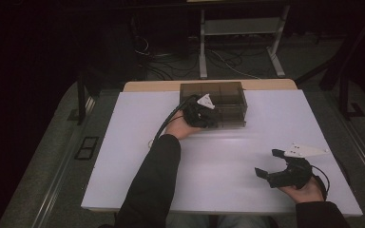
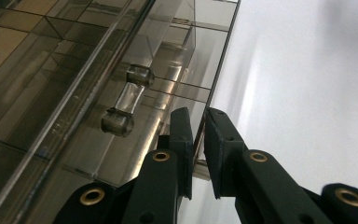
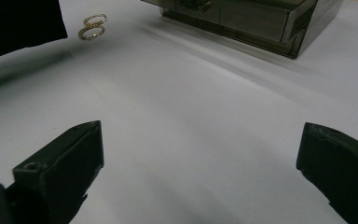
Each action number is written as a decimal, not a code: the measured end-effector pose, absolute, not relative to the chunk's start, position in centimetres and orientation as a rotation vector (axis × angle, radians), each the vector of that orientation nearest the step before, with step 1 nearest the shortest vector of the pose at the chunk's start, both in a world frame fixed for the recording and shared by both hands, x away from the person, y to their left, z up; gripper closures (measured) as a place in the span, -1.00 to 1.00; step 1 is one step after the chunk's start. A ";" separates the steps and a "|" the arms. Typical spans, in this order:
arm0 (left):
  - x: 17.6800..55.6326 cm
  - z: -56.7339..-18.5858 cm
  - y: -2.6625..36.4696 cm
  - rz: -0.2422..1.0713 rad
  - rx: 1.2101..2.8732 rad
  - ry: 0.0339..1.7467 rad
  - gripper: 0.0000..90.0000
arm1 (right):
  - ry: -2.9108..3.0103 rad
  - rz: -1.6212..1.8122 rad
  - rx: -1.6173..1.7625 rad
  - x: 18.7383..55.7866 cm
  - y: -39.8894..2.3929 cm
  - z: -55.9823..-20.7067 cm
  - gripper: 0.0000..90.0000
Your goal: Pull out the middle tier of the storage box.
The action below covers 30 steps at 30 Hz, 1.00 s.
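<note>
The left gripper [image 1: 204, 114] sits right up against the front of the smoky box [image 1: 218, 97], and what a see-through thing that is; brown-tinted clear plastic, low and rectangular, its top split by thin walls into a grid of compartments; from the left gripper view the box's front wall [image 2: 65, 93] fills the space just ahead and to the left of the jaws, and a small clear handle [image 2: 126, 100], a little bar with two round posts, stands out from it a short way left of the fingertips; the jaws here are drawn in narrow, only a thin gap between them, and the edge of a clear panel [image 2: 214, 88] runs straight into that gap; whether the pads actually press on it I cannot tell; the white worktop [image 2: 307, 93] spreads off to the right of the jaws.

Over on the other side, the right gripper [image 1: 267, 164] lies low near the front edge of the worktop [image 1: 228, 156], well apart from the box, jaws spread wide with nothing between them; from the right gripper view the box [image 3: 251, 18] sits far ahead, and two small gold rings [image 3: 93, 27] lie touching on the worktop, ahead and to the left, just beside a dark sleeve [image 3: 18, 23].
</note>
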State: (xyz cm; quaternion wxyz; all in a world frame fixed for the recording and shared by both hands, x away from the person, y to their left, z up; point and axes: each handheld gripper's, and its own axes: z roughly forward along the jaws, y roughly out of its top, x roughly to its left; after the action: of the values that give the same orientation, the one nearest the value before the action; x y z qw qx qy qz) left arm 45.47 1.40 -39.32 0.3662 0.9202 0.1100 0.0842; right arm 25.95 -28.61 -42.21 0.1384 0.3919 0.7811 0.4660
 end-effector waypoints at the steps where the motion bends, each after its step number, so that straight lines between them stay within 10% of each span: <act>1: 45.3 -39.4 1.4 0.216 2.353 0.291 0.79 | 2.259 1.349 1.132 26.0 -28.6 -42.2 -1.00; 30: 43.0 -40.3 2.1 0.197 2.302 0.297 0.80 | 2.275 1.356 1.111 25.9 -28.3 -42.2 -1.00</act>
State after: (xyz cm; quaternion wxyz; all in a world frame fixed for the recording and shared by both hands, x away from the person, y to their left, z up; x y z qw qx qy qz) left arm 42.98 2.12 -40.30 0.3948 0.9079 0.1173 0.0775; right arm 25.89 -28.34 -42.20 0.1342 0.3834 0.7850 0.4677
